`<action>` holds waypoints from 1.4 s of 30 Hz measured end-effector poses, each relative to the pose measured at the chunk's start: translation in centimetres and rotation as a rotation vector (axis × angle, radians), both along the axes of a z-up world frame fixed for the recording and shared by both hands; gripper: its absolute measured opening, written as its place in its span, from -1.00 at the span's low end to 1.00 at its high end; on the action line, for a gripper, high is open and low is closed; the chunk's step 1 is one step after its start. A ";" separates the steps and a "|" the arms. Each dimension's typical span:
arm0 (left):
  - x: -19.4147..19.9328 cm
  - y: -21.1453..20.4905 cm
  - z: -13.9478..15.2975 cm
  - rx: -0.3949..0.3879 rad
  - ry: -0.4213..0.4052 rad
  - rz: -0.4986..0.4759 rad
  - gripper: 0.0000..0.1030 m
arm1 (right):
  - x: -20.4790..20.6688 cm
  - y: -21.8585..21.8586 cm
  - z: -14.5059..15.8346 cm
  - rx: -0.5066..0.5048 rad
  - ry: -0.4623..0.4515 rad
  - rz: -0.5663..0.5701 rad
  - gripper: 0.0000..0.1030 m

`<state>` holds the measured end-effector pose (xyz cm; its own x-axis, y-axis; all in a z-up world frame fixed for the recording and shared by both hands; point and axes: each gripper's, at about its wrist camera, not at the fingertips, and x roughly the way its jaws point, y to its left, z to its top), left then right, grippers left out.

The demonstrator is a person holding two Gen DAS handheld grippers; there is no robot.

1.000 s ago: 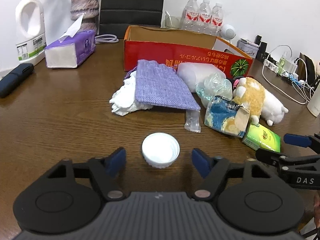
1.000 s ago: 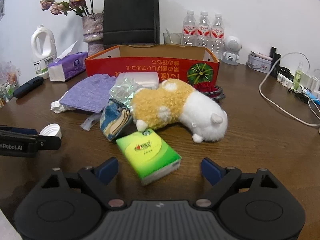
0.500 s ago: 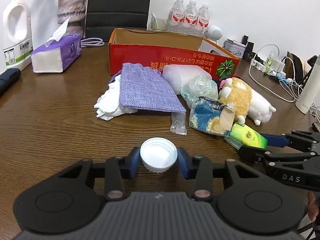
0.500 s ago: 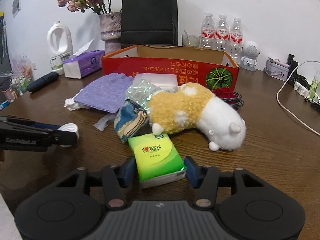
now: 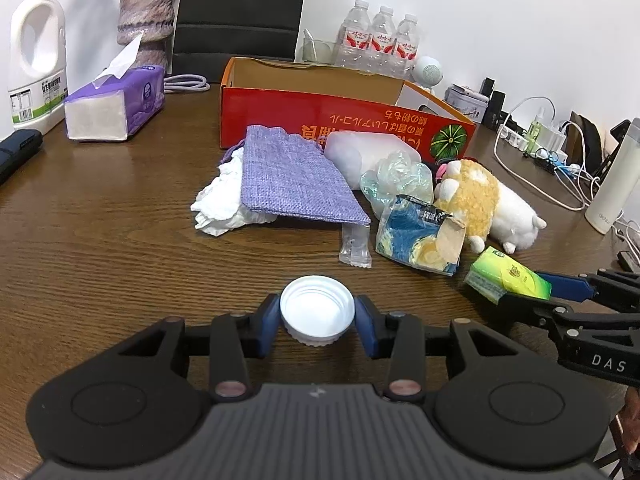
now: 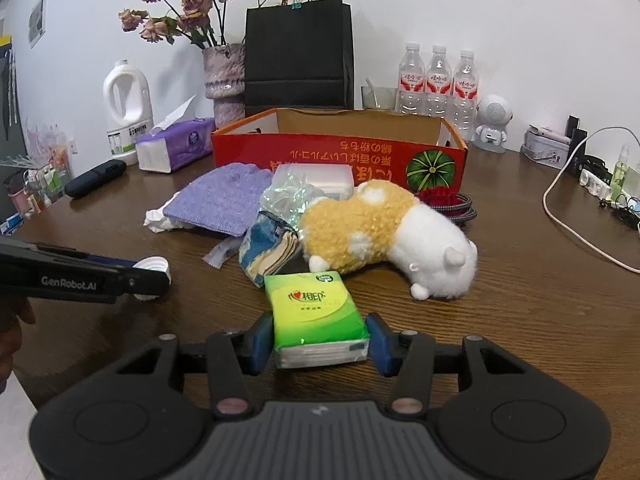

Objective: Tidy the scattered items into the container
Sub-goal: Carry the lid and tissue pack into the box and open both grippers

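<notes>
Two grips over brown wooden table [image 5: 100,248], left hand-held gripper [image 5: 317,320] clamping white cap [image 5: 317,309], right hand-held gripper [image 6: 320,340] clamping green tissue pack [image 6: 316,312], white wall [image 6: 500,8] behind.

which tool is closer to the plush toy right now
Right. The right tool, shut on the green tissue pack, sits just in front of the plush toy. The left tool, shut on the white cap, is farther off, beyond the blue wrapper.

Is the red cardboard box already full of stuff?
No, the red cardboard box shows bare inner walls, while the plush toy and purple pouch lie outside.
</notes>
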<state>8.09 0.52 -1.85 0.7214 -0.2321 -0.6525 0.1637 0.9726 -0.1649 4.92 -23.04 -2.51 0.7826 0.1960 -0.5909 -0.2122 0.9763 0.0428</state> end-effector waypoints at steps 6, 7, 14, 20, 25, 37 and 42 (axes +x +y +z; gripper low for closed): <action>-0.7 -0.1 1.0 0.003 -0.038 -0.010 -0.20 | -0.8 0.1 0.7 -0.005 -0.037 -0.002 -0.07; -0.8 0.0 1.2 0.000 -0.042 -0.012 -0.20 | -0.9 0.1 1.0 -0.007 -0.045 -0.002 -0.07; -0.1 0.4 6.1 -0.060 -0.134 -0.050 -0.20 | -0.4 -0.3 4.5 0.022 -0.128 0.001 -0.07; 5.8 -0.1 9.9 -0.131 -0.170 -0.063 -0.20 | 4.7 -0.3 8.1 0.011 -0.224 0.000 -0.07; 12.7 -0.3 10.7 -0.158 -0.117 -0.046 -0.20 | 11.3 -0.5 9.4 0.022 -0.187 -0.012 -0.07; 28.8 -0.4 5.5 -0.102 0.155 0.094 -0.20 | 28.7 -1.4 5.6 -0.036 0.066 -0.074 -0.07; 32.0 -1.1 3.4 -0.055 0.234 0.122 -0.20 | 32.8 -1.7 3.1 -0.057 0.168 -0.096 -0.07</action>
<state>40.11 -0.59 1.50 0.5777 -0.1923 -0.7933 -0.0033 0.9713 -0.2379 37.76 -24.69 0.57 0.6857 0.0880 -0.7226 -0.1125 0.9936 0.0142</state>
